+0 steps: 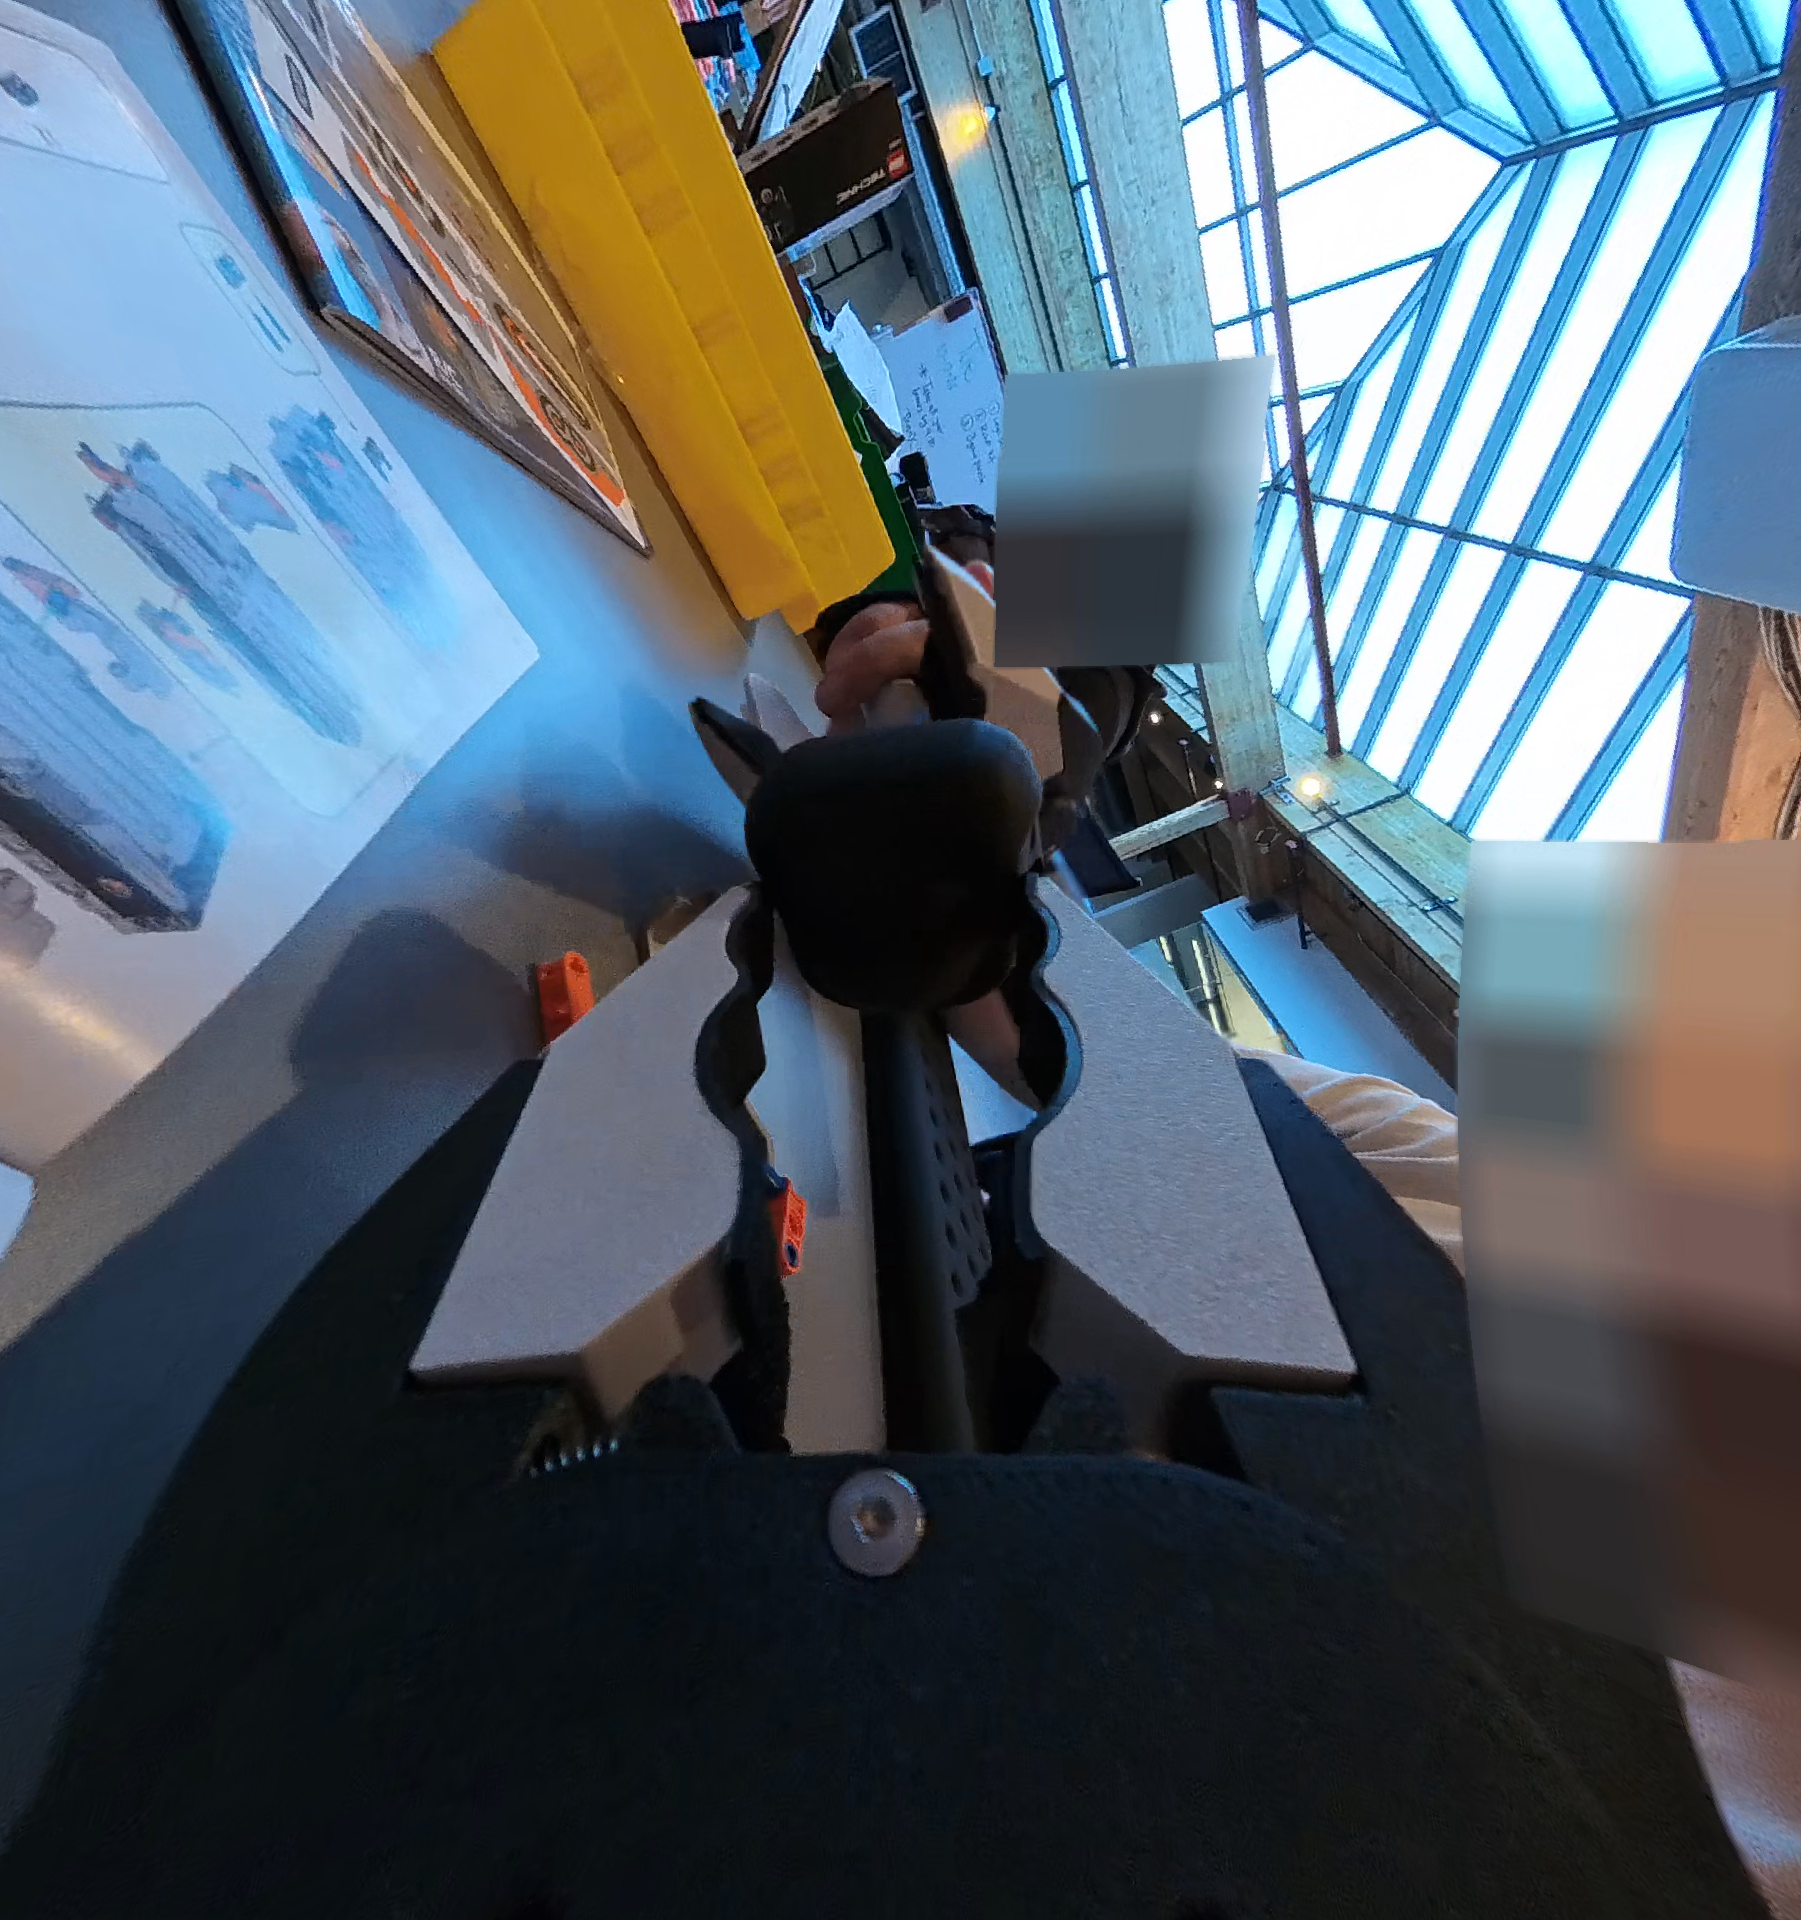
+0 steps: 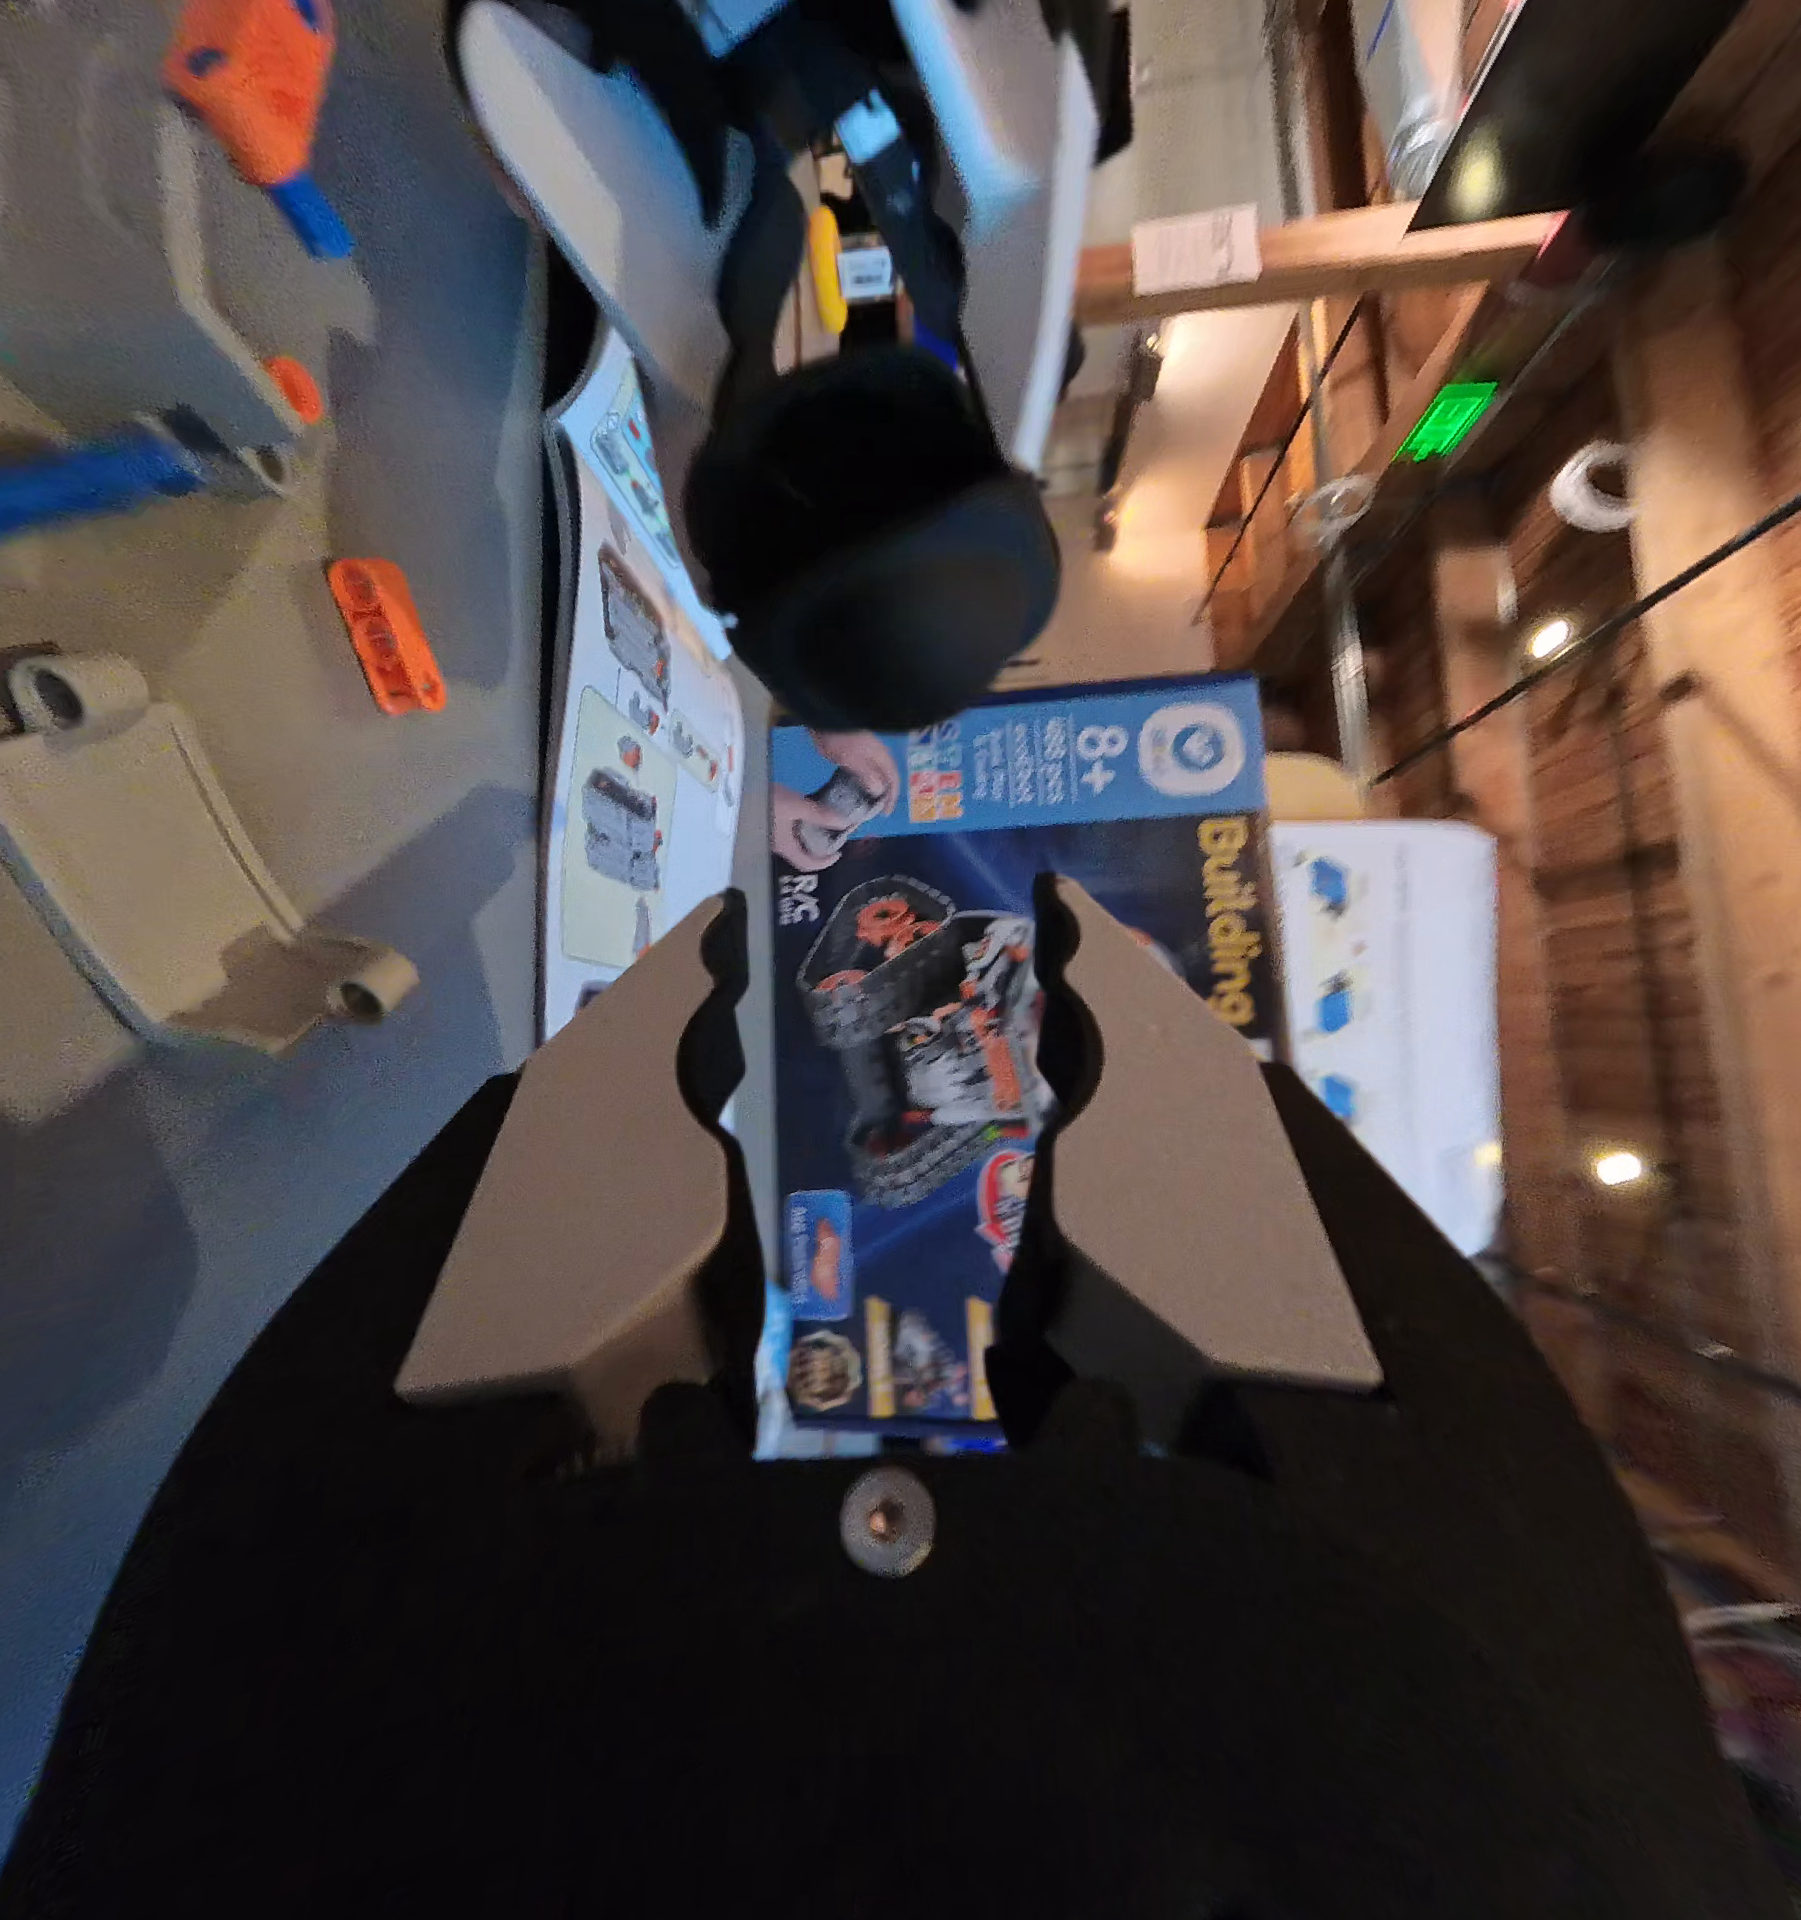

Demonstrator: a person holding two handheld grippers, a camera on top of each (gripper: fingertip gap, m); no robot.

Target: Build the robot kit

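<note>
A black wheel is clamped in the left claw, while the right claw is held apart, empty, above the desk.

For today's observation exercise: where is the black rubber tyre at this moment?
The black rubber tyre sits clamped at the tips of the left tool, above the grey table. In the right wrist view it hangs ahead of the open right tool, above the toy box.

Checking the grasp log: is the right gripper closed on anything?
No: the right gripper is open, with only the toy box behind the gap.
</note>
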